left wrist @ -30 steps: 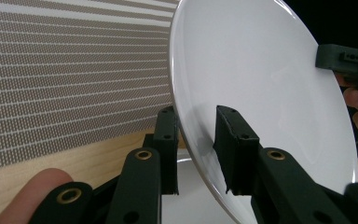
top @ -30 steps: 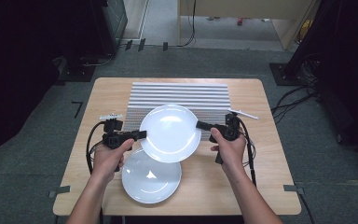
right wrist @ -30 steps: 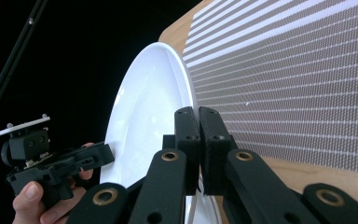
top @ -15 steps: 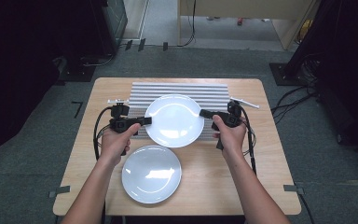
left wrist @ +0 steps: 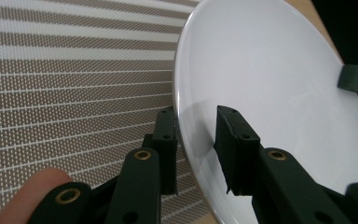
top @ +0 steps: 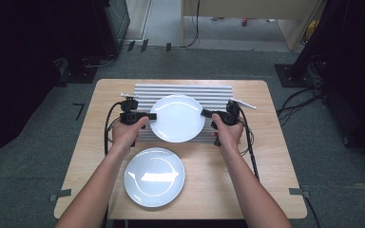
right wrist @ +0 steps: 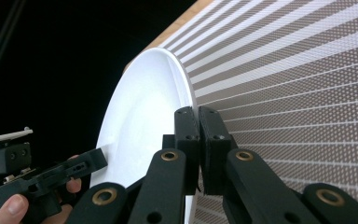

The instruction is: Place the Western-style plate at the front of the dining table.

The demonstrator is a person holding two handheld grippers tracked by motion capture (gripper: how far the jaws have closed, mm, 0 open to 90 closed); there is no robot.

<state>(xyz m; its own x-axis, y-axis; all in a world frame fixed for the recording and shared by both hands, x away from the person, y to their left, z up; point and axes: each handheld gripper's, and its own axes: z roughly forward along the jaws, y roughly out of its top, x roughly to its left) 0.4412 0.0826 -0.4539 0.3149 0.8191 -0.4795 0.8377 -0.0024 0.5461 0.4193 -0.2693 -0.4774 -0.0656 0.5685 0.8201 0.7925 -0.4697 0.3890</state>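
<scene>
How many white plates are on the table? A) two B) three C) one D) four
A: one plate sits over the striped mat, with the left tool and the right tool at its rim, and a second plate lies on the bare wood nearer the person.

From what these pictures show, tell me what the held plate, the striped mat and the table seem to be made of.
Held plate: likely glazed ceramic, possibly melamine; smooth glossy white with soft reflections.
Striped mat: looks like woven mesh fabric or vinyl; a fine dotted weave shows between pale bands, matte.
Table: light wood or wood-look laminate; faint grain, satin finish.
</scene>
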